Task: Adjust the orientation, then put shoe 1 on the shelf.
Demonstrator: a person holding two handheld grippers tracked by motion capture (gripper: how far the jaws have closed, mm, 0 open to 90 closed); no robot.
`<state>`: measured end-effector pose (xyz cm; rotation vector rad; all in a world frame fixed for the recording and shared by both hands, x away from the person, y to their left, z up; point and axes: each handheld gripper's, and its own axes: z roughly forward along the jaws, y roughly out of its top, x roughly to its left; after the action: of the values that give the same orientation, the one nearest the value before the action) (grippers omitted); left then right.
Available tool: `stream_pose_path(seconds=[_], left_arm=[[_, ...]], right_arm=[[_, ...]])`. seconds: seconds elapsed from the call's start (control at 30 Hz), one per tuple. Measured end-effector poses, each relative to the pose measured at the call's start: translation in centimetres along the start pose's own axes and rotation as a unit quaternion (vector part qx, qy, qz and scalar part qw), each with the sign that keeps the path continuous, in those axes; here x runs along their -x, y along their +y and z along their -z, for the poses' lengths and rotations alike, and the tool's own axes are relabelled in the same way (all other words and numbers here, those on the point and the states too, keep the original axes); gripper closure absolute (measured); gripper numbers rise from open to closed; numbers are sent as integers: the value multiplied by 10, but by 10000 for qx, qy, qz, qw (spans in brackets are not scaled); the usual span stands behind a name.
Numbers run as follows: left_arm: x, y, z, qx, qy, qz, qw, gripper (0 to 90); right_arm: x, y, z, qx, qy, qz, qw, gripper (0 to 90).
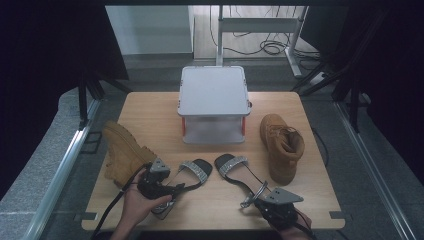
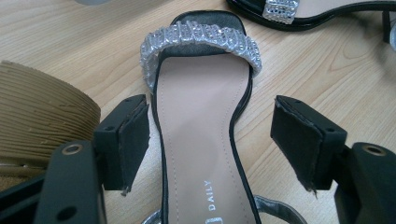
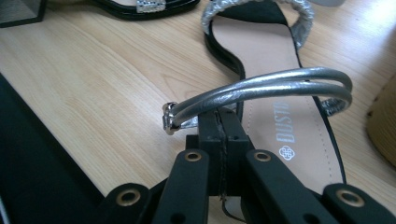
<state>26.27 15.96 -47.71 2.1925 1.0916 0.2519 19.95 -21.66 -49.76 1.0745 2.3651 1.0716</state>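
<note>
tan boot (image 1: 125, 154) crowds left gripper (image 1: 172, 190); box (image 1: 214, 102) possibly clear behind sandals (image 1: 239, 175).

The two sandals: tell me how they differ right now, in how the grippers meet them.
The left gripper is open, its jaws standing either side of the left sandal without closing on it; the right gripper is shut at the back of the right sandal, under its silver ankle strap. In the high view the left sandal's toe points up-right, the right sandal's up-left. Both have black soles, tan insoles and a sparkly silver toe band.
</note>
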Motion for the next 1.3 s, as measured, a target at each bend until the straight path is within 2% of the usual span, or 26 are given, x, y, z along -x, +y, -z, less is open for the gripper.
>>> stream_pose_path(seconds=[0.33,0.43,0.5,0.7,0.83,0.93,1.0,1.2,1.3], left_arm=[[-1,0,0,-15,13,6,10000,282],[-1,0,0,-16,17,1,10000,283],[-1,0,1,-13,28,-8,10000,283],[-4,-2,5,26,45,63,10000,283],[-7,-4,7,21,91,122,9999,282],[-6,-2,8,60,100,149,9998,282],[-5,0,9,90,87,119,9999,283],[-6,4,11,60,154,60,9998,283],[-6,5,11,17,119,38,9999,283]], right_arm=[[8,-2,3,-29,-96,-67,9999,899],[9,-2,5,-10,-60,-64,10000,898],[11,-1,12,78,20,-106,9999,898],[20,-3,39,370,70,-232,9990,889],[20,4,49,624,87,-207,9978,799],[17,12,47,654,186,-78,9977,750],[15,18,42,615,269,-10,9977,718],[20,29,31,503,267,-46,9984,550],[26,37,24,295,284,-41,9992,490]])
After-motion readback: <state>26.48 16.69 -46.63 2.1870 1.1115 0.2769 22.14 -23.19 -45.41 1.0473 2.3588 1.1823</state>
